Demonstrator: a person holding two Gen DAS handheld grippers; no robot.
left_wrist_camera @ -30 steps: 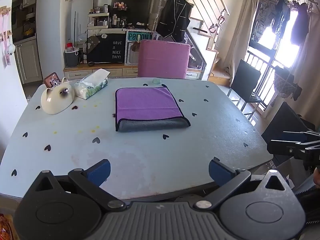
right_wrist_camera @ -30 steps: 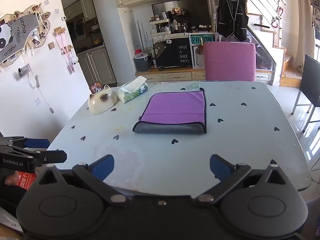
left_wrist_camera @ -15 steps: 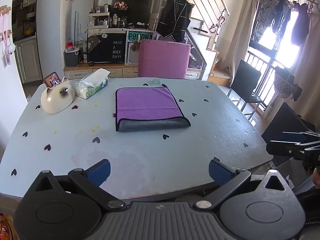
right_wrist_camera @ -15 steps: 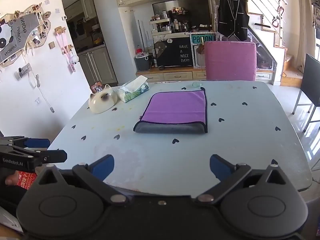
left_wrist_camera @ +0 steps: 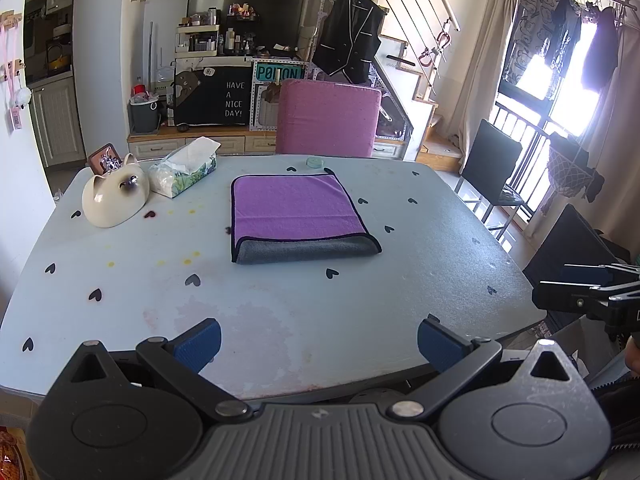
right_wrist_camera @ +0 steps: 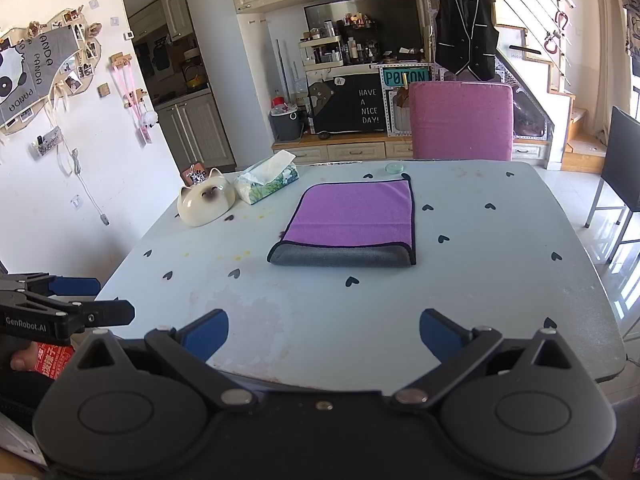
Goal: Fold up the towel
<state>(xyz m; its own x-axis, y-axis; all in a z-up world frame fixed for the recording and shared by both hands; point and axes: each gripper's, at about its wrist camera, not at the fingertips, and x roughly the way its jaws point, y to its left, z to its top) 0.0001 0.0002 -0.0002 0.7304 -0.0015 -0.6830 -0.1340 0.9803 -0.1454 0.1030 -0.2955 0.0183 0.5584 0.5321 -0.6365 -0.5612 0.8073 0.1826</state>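
Nothing changing over last second: towel (left_wrist_camera: pixel 298 216) lying folded mid-table (left_wrist_camera: pixel 360 312), purple up, grey edge nearest. Left gripper (left_wrist_camera: pixel 318 338) and right gripper (right_wrist_camera: pixel 324 332) hovering at near edge, both released, empty. Fold looking done or awaiting another.

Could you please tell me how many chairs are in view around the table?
2: a pink chair at the table's far edge, behind the folded towel, and a black chair off the right side near the window. Others may be hidden.
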